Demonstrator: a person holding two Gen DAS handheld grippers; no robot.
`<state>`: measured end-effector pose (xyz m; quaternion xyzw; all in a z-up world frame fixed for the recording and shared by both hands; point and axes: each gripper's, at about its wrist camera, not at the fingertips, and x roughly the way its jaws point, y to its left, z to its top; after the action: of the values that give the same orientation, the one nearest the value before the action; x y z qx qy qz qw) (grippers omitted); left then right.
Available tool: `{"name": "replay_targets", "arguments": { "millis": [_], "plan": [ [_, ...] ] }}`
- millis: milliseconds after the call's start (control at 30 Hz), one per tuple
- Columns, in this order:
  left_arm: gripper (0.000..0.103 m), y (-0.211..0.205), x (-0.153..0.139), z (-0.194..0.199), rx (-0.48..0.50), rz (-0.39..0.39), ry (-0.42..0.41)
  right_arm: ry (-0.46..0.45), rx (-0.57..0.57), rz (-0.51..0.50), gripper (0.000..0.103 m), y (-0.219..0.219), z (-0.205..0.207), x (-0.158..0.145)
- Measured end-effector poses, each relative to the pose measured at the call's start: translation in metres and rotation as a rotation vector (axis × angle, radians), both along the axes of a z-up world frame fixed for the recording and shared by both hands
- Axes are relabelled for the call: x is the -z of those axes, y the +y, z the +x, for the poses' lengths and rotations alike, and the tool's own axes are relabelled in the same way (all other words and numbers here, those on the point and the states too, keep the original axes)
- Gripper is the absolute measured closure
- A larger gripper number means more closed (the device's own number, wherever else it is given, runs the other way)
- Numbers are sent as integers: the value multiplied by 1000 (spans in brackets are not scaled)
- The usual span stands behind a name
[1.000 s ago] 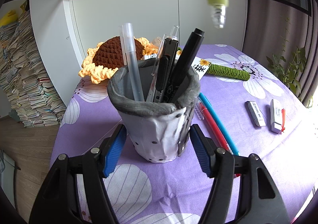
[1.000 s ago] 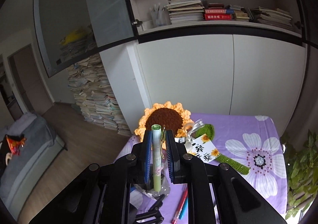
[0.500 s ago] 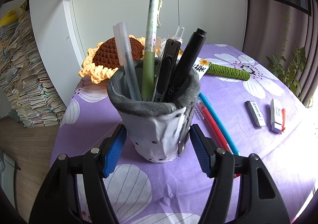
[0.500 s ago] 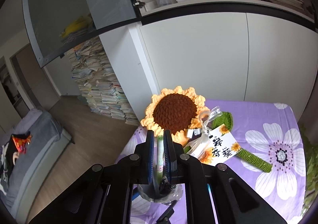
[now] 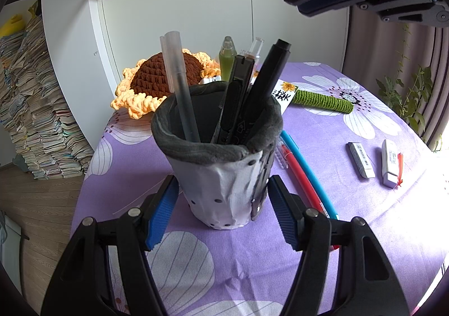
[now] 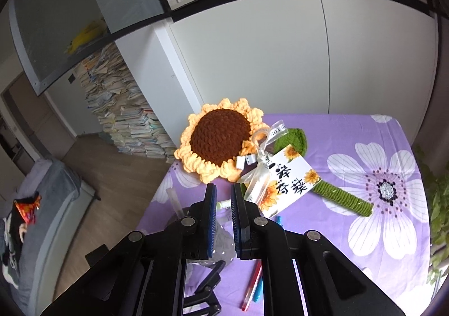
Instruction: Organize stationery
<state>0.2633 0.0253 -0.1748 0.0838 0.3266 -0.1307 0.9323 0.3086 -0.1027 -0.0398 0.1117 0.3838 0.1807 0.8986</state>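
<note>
The right gripper (image 6: 223, 198) is showing nothing between its blue fingers (image 6: 211, 203) now: they are standing close together with only a narrow empty gap, where half a second ago they were clenching the green pen. That pen (image 5: 228, 55) is now standing in the grey pen holder (image 5: 221, 164), only its pale capped top showing above the rim at the back, behind the black utility knife (image 5: 234, 97) and the black marker (image 5: 266, 80). In the left wrist view the right gripper is hanging above and to the right of the holder, apart from everything in it.

The left gripper (image 5: 223, 203) is sitting where it was a second ago, its fingers (image 5: 162, 206) standing on either side of the holder's base. Whether the pads are actually pressing the soft wall I cannot tell; a sliver of purple cloth seems to be showing on each side, so it looks more like bracing than clenching.

For the task, one more pen is stored. Still lying on the table (image 5: 350, 246) are the red pen (image 5: 301, 181) and blue pen (image 5: 306, 167) just right of the holder, and the two erasers (image 5: 360, 159) farther right. The red pen looks like the likeliest next pick.
</note>
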Motion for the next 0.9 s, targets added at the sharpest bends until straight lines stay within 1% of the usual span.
{"name": "replay_targets", "arguments": {
  "millis": [67,100,167,200,267,300,333,367,433,467,500,533,633,733,900],
  "plan": [
    [38,0,0,0,0,0,0,71,8,64,92,-13,12,14],
    [38,0,0,0,0,0,0,90,9,76,92,-17,16,20],
    [38,0,0,0,0,0,0,147,-4,63,92,-19,25,34],
    [38,0,0,0,0,0,0,189,-8,88,92,-22,28,43],
    [38,0,0,0,0,0,0,270,-31,183,92,-26,34,58],
    [38,0,0,0,0,0,0,287,-43,223,92,-28,36,61],
    [38,0,0,0,0,0,0,278,-50,250,92,-29,36,60],
    [38,0,0,0,0,-1,0,252,-51,251,92,-29,35,56],
    [38,0,0,0,0,-1,0,213,-48,210,82,-27,32,48],
    [39,0,0,-1,-1,0,-1,224,-46,202,71,-27,32,48],
    [39,0,0,-1,-2,1,-1,241,-47,216,66,-27,33,51],
    [40,1,0,-2,-5,2,-3,258,-45,230,66,-28,35,55],
    [40,4,-2,-3,-40,20,-24,283,-25,208,66,-29,36,67],
    [41,6,-4,-8,-72,74,-66,311,-13,214,66,-34,37,77],
    [40,8,-4,-21,-70,151,-88,342,-11,215,66,-36,43,84]
  ]
}}
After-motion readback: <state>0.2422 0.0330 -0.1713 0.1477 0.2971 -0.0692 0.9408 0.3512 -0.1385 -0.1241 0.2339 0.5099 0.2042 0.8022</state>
